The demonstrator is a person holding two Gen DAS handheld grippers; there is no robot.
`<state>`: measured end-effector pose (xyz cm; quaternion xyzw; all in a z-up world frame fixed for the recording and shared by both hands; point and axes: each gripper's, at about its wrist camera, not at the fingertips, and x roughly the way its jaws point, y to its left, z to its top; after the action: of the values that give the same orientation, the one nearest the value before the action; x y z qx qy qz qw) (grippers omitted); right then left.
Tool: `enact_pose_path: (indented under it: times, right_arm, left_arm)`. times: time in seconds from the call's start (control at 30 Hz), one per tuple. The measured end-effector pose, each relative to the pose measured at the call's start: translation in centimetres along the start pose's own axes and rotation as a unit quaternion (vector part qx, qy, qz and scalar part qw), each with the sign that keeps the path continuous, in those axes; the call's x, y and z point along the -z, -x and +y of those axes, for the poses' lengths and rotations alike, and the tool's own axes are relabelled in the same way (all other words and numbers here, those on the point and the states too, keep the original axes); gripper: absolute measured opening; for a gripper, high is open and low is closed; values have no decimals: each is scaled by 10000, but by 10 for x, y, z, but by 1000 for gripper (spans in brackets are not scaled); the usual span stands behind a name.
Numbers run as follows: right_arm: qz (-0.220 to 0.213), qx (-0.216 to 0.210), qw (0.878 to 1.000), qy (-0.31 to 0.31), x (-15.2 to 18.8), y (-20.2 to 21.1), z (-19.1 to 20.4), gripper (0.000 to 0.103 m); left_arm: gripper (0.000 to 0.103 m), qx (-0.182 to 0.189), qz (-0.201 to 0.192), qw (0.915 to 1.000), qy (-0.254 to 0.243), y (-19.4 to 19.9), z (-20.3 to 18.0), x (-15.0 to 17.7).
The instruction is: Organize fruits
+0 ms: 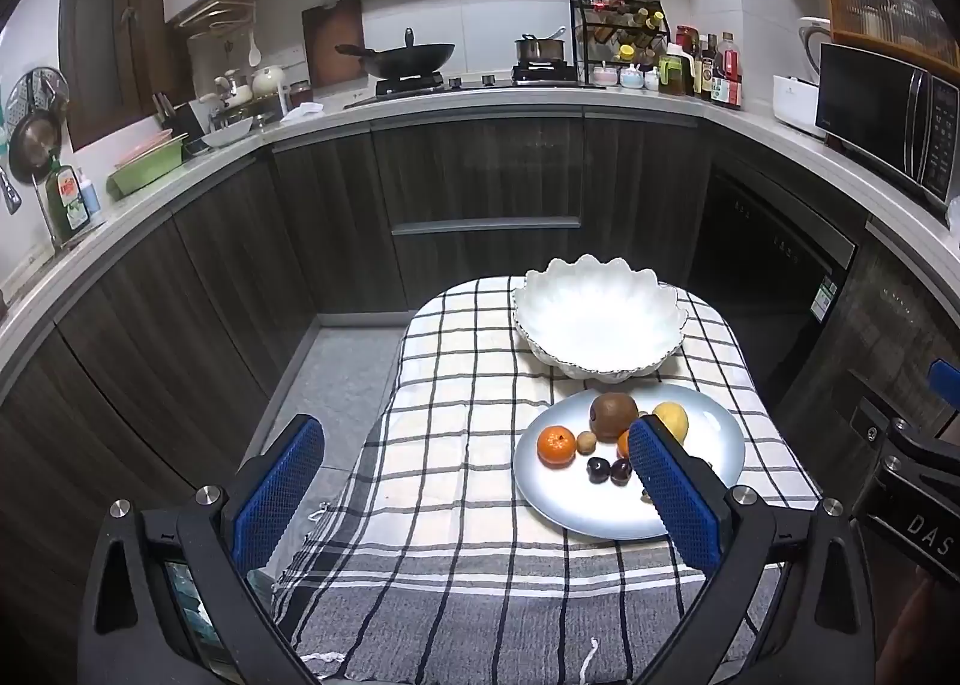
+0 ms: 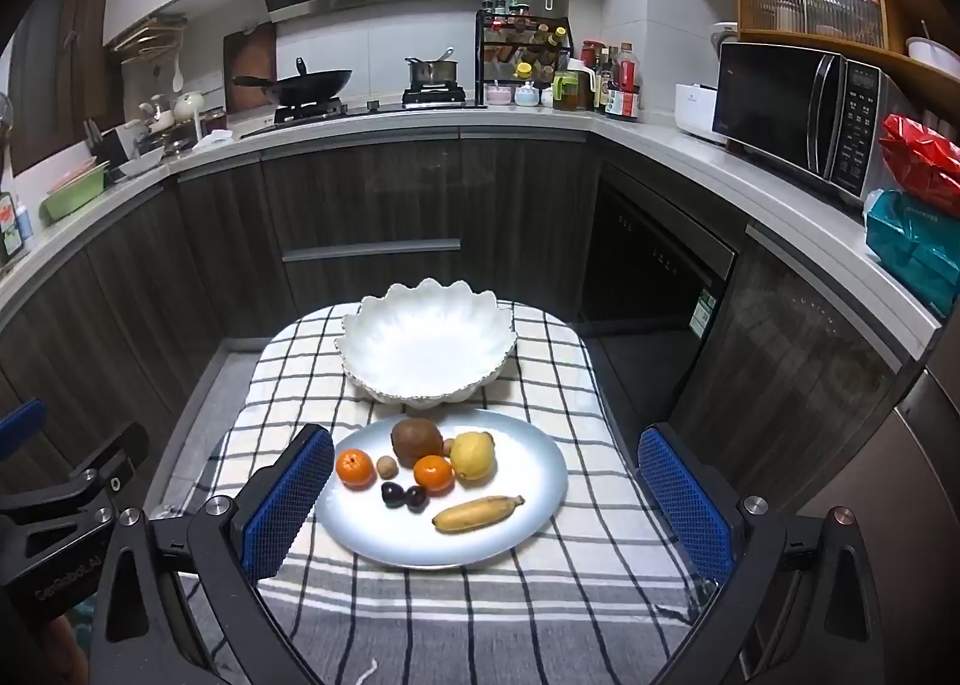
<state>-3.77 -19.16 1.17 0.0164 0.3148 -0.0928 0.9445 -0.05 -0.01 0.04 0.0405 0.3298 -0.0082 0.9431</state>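
1. Left gripper (image 1: 474,481): jaws spread wide, nothing between the pads, hovering above the checked tablecloth (image 1: 456,445).
2. Grey plate (image 2: 540,511): carries two tangerines (image 2: 354,467), a kiwi (image 2: 417,440), a lemon (image 2: 472,455), two dark cherries (image 2: 393,493) and a small banana (image 2: 477,512).
3. White scalloped bowl (image 2: 420,349): empty, just behind the plate.
4. Right gripper (image 2: 486,496): jaws released, holding nothing.

Glossy white ceramic bowl (image 2: 426,346), smooth grey plate (image 2: 528,517), woven checked cloth (image 2: 570,565).

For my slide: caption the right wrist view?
Open right gripper above a plate of fruit, empty white bowl behind.
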Motion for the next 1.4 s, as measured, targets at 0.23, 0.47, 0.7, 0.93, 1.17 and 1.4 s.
enact_pose_path:
  times: [0.23, 0.47, 0.7, 0.93, 1.17, 1.4]
  right_arm:
    - [-4, -4, 10000, 0, 0, 0, -1, 103]
    - [2, -10, 10000, -4, 0, 0, -1, 103]
    - [0, -6, 10000, -3, 0, 0, -1, 103]
    - [2, -8, 10000, -11, 0, -1, -2, 103]
    - [7, -14, 10000, -16, 1, -2, -2, 103]
    - [29, -7, 10000, -16, 1, -2, -2, 103]
  left_arm:
    - [103, -6, 3, 10000, -5, 1, -2, 1]
    - [103, -4, 6, 10000, -10, 1, -2, 1]
    - [103, -10, 12, 10000, -15, -1, -3, 3]
    - [103, 24, 32, 10000, -32, -3, -9, 9]
    - [103, 71, 55, 10000, -33, -5, -12, 10]
    - [103, 88, 86, 9999, -40, -5, -9, 6]
